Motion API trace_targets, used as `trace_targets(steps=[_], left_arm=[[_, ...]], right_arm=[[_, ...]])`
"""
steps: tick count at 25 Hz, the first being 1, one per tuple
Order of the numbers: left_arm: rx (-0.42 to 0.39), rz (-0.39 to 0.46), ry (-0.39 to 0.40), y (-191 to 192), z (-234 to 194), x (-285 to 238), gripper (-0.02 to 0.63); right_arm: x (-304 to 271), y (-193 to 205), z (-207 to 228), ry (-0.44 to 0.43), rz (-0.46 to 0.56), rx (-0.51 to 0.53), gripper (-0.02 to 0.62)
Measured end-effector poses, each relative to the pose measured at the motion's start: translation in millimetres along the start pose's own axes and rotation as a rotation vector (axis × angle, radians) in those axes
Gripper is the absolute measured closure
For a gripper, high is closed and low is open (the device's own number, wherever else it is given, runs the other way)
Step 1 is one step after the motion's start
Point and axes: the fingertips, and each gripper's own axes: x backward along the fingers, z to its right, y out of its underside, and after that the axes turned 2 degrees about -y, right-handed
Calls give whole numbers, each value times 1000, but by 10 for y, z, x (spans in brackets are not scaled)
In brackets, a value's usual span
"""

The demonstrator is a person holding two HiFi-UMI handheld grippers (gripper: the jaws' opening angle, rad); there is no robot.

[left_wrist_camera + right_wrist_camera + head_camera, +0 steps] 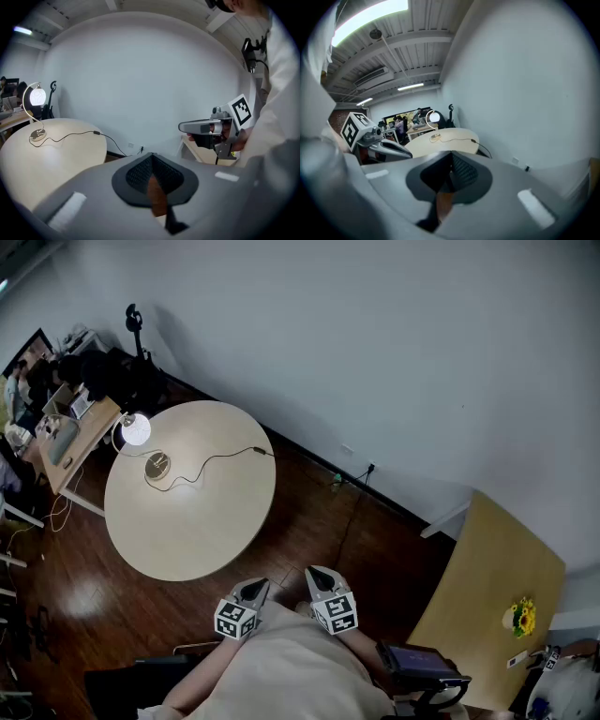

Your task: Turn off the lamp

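Observation:
The lamp [136,428] glows white on the far left of the round pale table [206,521]; its arched stem rises from a round base [157,465]. A black cable [216,460] runs from the base to the table's back edge. The lit globe also shows in the left gripper view [37,96] and small in the right gripper view [435,117]. Both grippers hover close to my body, well short of the table. My left gripper [255,587] [152,173] is shut and empty. My right gripper [319,575] [450,176] is shut on nothing.
Dark wooden floor lies between me and the round table. A second wooden table [487,596] with a sunflower pot [522,617] stands at the right. Desks with seated people [56,418] crowd the far left. A wall socket [370,467] sits behind.

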Motion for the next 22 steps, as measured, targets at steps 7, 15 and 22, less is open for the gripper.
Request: trace_targets(steps=[7, 15, 22], left_arm=[[19, -34, 5, 61, 31, -141, 623], [13, -63, 55, -62, -225, -444, 623], [-34, -12, 79, -578, -670, -815, 623]], right_arm=[[-53, 108, 64, -31, -24, -73, 594], [-269, 95, 359, 29, -50, -125, 594], [-830, -358, 613, 18, -36, -88, 594]])
